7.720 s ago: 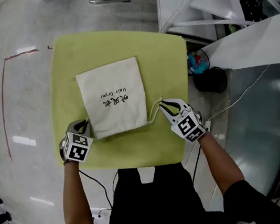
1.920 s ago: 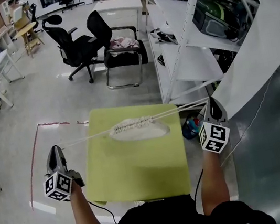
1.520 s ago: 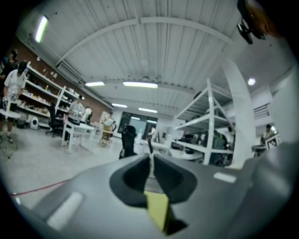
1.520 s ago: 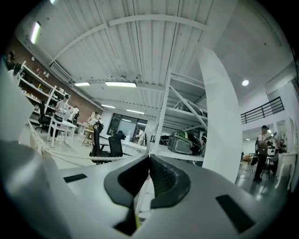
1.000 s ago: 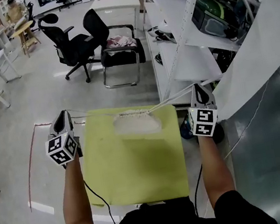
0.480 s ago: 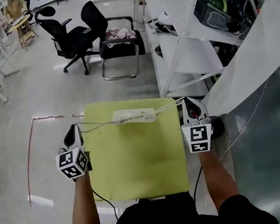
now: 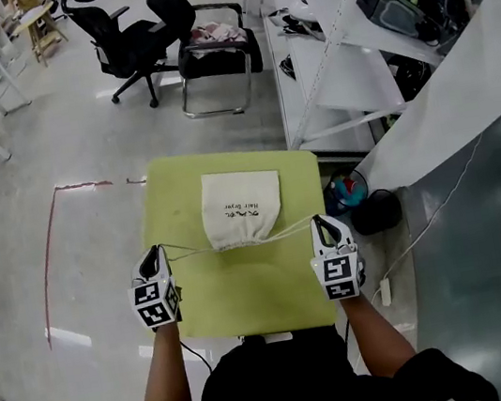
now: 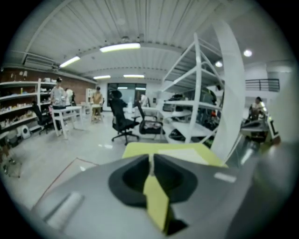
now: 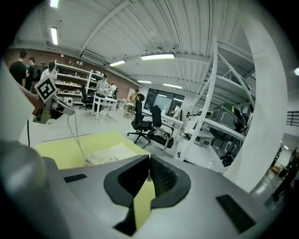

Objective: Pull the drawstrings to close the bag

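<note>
We are looking at the cream bag point(image 7: 242, 207), which is lying flat near the middle of the yellow-green table point(image 7: 247, 292) with its printed side facing up. Its mouth is pointing at the near edge and is bunching into a tight, narrow gather. From that gather the left drawstring point(image 7: 197, 248) is running out toward the table's left edge and the right drawstring point(image 7: 291, 229) toward its right edge, both nearly straight and parallel to the near edge.

We are finding the left gripper point(image 7: 153, 255) just off the table's left edge, its jaws clenching on the end of the left drawstring; in the left gripper view a thin pale strand is sitting in the narrow slit between them. The right gripper point(image 7: 322, 221) is sitting over the table's right edge, its jaws pressing together on the end of the right drawstring. In the right gripper view we are also seeing the left drawstring leading down to the bag's gathered end.

Around the table the grey floor is carrying a red tape line point(image 7: 51, 261) on the left. A blue object point(image 7: 351, 189) and a black bin point(image 7: 378, 213) are standing just beside the right edge. Beyond the far edge two black office chairs point(image 7: 123, 35) are standing, and a white shelving rack point(image 7: 341, 56) is rising at the far right.
</note>
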Action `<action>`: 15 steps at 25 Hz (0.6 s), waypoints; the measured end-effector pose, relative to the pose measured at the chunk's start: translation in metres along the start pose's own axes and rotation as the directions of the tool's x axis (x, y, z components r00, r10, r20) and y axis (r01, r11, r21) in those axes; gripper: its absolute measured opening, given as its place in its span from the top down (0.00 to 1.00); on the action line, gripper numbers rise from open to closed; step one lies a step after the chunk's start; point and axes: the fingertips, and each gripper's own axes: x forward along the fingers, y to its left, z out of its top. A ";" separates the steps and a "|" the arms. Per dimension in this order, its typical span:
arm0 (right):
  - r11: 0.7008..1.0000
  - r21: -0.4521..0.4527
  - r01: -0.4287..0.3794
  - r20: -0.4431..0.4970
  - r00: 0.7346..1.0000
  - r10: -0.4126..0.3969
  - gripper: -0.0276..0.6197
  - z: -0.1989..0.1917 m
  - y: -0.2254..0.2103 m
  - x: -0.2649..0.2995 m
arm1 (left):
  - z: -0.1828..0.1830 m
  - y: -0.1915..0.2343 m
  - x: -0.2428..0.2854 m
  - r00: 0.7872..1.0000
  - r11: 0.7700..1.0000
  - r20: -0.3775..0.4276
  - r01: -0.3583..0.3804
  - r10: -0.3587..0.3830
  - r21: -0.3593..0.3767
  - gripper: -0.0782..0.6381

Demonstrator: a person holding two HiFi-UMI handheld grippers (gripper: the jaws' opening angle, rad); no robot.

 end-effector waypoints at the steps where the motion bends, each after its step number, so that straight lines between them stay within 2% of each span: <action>1: 1.000 0.014 -0.007 -0.018 1.000 0.007 0.94 -0.011 0.005 -0.002 | -0.014 -0.003 -0.001 1.000 1.000 -0.024 0.000 0.000 0.003 0.84; 7: 0.996 0.074 -0.051 -0.118 0.991 0.059 0.94 -0.066 0.035 -0.008 | -0.082 -0.012 -0.012 0.986 1.000 -0.164 -0.004 0.009 0.026 0.82; 9: 0.995 0.087 -0.054 -0.156 0.985 0.067 0.94 -0.084 0.043 -0.009 | -0.105 -0.014 -0.013 0.976 0.999 -0.216 -0.012 0.018 0.030 0.69; 12: 0.992 0.115 -0.045 -0.201 0.977 0.068 0.94 -0.110 0.050 -0.012 | -0.136 -0.016 -0.018 0.956 1.000 -0.292 -0.012 0.020 0.028 0.59; 13: 0.989 0.143 -0.046 -0.217 0.973 0.076 0.89 -0.119 0.053 -0.013 | -0.148 -0.017 -0.021 0.946 1.000 -0.324 -0.001 0.009 0.026 0.56; 14: 0.983 0.177 -0.048 -0.236 0.968 0.089 0.76 -0.128 0.056 -0.013 | -0.160 -0.019 -0.023 0.933 1.000 -0.361 0.016 -0.008 0.020 0.50; 15: 0.976 0.212 -0.051 -0.255 0.961 0.105 0.69 -0.137 0.059 -0.014 | -0.171 -0.020 -0.027 0.918 0.999 -0.396 0.034 -0.027 0.012 0.45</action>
